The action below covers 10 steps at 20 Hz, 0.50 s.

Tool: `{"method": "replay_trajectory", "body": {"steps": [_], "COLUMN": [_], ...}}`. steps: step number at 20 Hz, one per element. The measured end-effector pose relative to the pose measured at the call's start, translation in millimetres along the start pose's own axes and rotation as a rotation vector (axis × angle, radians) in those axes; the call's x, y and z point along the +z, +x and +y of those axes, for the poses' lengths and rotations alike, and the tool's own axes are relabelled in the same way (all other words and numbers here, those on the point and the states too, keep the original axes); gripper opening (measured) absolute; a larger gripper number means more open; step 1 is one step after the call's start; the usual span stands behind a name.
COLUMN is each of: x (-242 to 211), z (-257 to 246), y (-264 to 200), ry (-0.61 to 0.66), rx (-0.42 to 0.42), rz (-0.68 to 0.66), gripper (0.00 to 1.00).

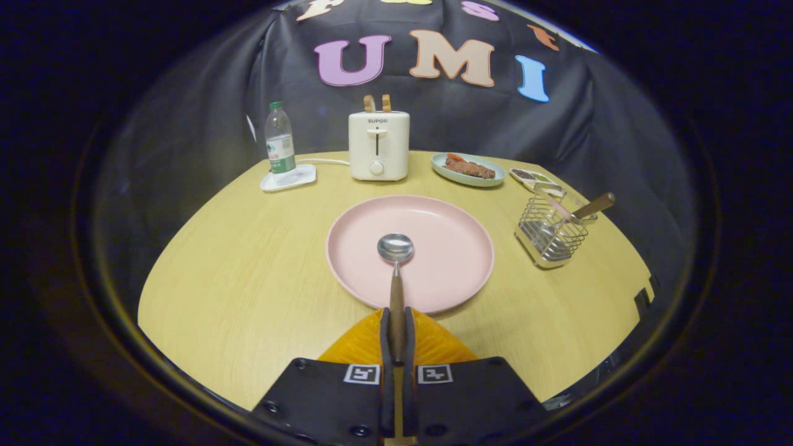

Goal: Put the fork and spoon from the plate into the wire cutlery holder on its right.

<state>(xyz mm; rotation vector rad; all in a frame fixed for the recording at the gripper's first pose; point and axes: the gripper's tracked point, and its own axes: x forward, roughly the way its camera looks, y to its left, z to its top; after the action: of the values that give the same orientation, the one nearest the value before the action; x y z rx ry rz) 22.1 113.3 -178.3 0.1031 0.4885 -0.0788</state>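
gripper view | rides on gripper (397,337) | faces forward across table (248,266) | close, slightly above tabletop

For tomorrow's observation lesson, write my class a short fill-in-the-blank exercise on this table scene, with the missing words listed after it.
1. The gripper is shut on the handle of the ____.
2. The spoon's bowl is over the ____ plate.
3. A wooden-handled utensil already leans in the wire cutlery ____.
4. Behind the plate stands a white ____ with bread in its slots.

Missing words: spoon; pink; holder; toaster
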Motion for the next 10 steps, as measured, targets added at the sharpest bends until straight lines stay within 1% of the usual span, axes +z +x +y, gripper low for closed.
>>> {"method": "replay_trajectory", "body": {"steps": [2,7,10], "x": [3.3,21.5,31.6], "z": [0.7,-3.1,-8.8], "y": [-2.3,-13.1,-20.2], "ry": [-0.012,-0.008,-0.027], "rx": [0.002,0.004,-0.014], "rz": [0.013,-0.002,0.017], "gripper": [0.08,0.08,0.08]}}
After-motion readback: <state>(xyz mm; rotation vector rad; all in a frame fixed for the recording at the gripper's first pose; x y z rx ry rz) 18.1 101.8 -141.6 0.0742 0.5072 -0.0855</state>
